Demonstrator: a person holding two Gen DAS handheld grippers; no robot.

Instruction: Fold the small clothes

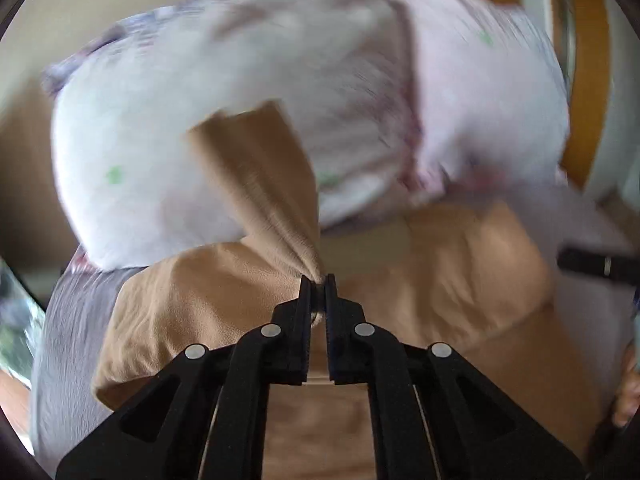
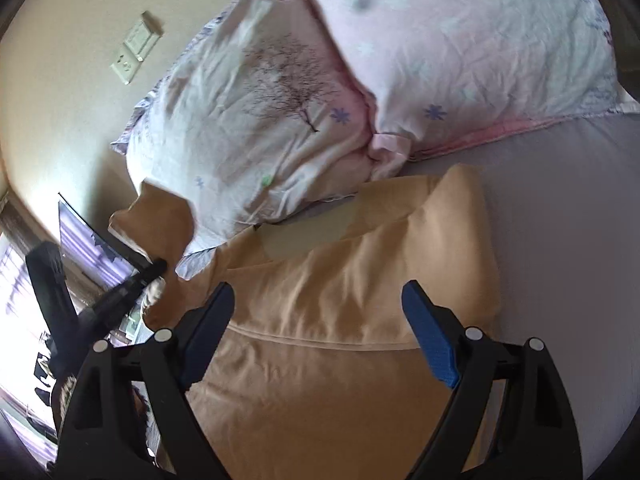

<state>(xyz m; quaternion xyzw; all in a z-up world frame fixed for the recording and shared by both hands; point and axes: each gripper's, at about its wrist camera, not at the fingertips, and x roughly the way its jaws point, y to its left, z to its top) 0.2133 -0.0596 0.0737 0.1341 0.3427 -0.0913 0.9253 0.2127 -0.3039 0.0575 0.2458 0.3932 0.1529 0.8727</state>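
Observation:
A tan garment (image 1: 440, 272) lies on the lilac bed sheet (image 1: 68, 340). My left gripper (image 1: 319, 280) is shut on a sleeve end of the garment (image 1: 260, 184) and holds it lifted, the cloth fanning upward from the jaws. In the right wrist view the tan garment (image 2: 340, 320) spreads below my right gripper (image 2: 318, 304), which is open and empty just above it. The left gripper (image 2: 154, 268) shows there at the left with the lifted sleeve (image 2: 160, 216). The right gripper's tip (image 1: 596, 264) enters the left wrist view at the right edge.
Two pale pink and white pillows (image 2: 248, 120) (image 2: 460, 48) lie at the head of the bed behind the garment. A cream wall with a socket plate (image 2: 128, 66) is at the left. A wooden door frame (image 1: 588, 60) stands at the right.

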